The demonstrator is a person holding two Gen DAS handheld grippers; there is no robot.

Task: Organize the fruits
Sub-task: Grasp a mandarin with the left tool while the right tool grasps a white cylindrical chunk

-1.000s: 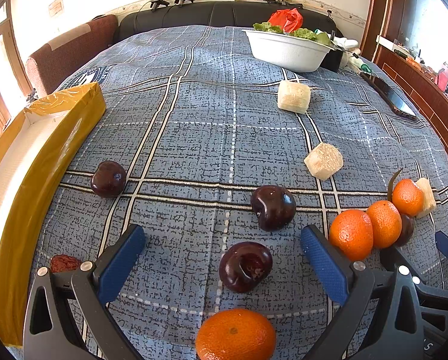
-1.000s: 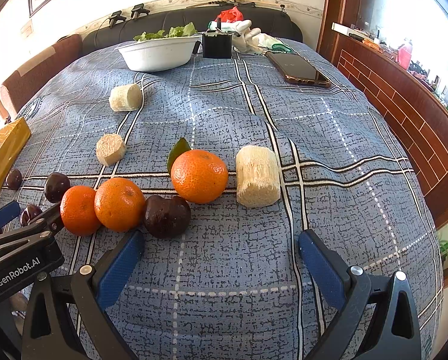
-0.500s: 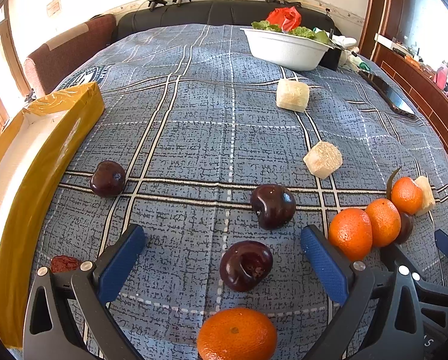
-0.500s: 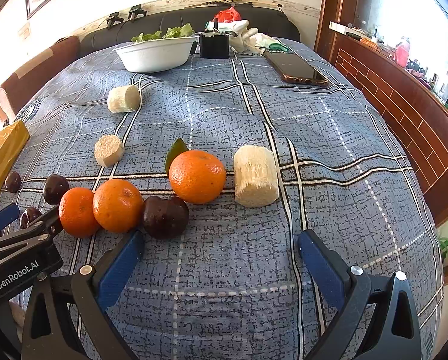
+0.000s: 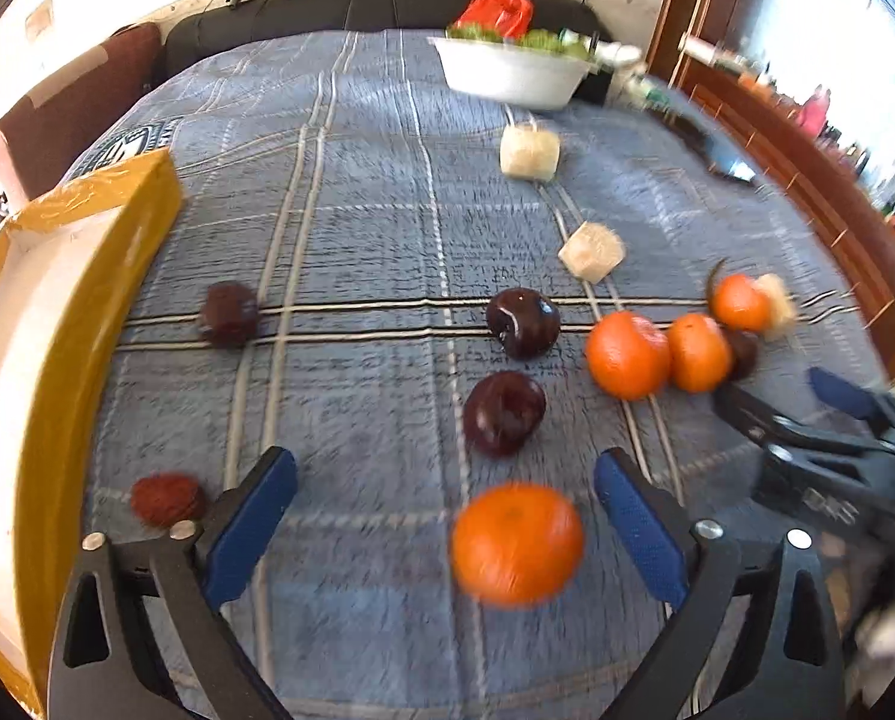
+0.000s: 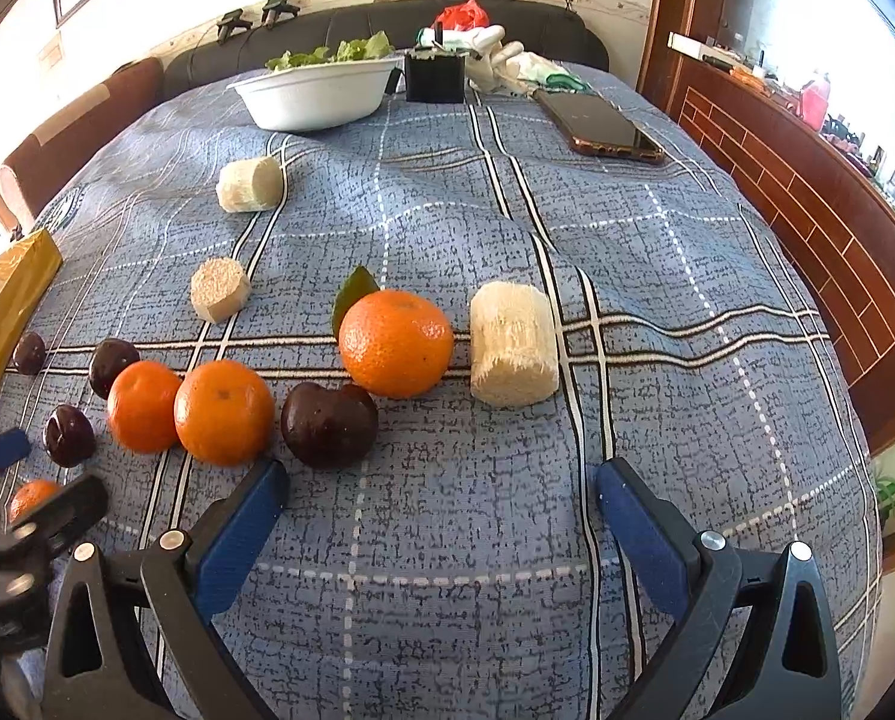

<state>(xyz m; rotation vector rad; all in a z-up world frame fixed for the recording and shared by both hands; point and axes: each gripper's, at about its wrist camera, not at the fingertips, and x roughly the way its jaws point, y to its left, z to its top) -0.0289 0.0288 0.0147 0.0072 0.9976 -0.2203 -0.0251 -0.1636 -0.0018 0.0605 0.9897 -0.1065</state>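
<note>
In the blurred left wrist view an orange [image 5: 516,543] lies on the blue checked cloth between the blue pads of my left gripper [image 5: 444,468]. Its jaws are closing but stand wide, and neither pad touches the fruit. Two dark plums [image 5: 503,413] [image 5: 523,323] lie just beyond it. A third plum [image 5: 228,313] and a red date [image 5: 165,498] lie to the left. My right gripper [image 6: 441,474] is open over bare cloth, just short of a dark plum [image 6: 329,425] and a row of three oranges [image 6: 224,411] [image 6: 143,405] [image 6: 395,342].
A yellow box [image 5: 75,324] with a white inside lines the left edge. Pale loofah-like chunks [image 6: 512,353] [image 6: 219,297] [image 6: 249,185] lie among the fruit. At the back stand a white bowl [image 6: 315,90] of greens, a black container [image 6: 435,77] and a phone [image 6: 603,123].
The left wrist view has pulled back and swung, so the near orange now sits higher, between the pads. The left jaws have narrowed slightly. The right gripper has stayed still.
</note>
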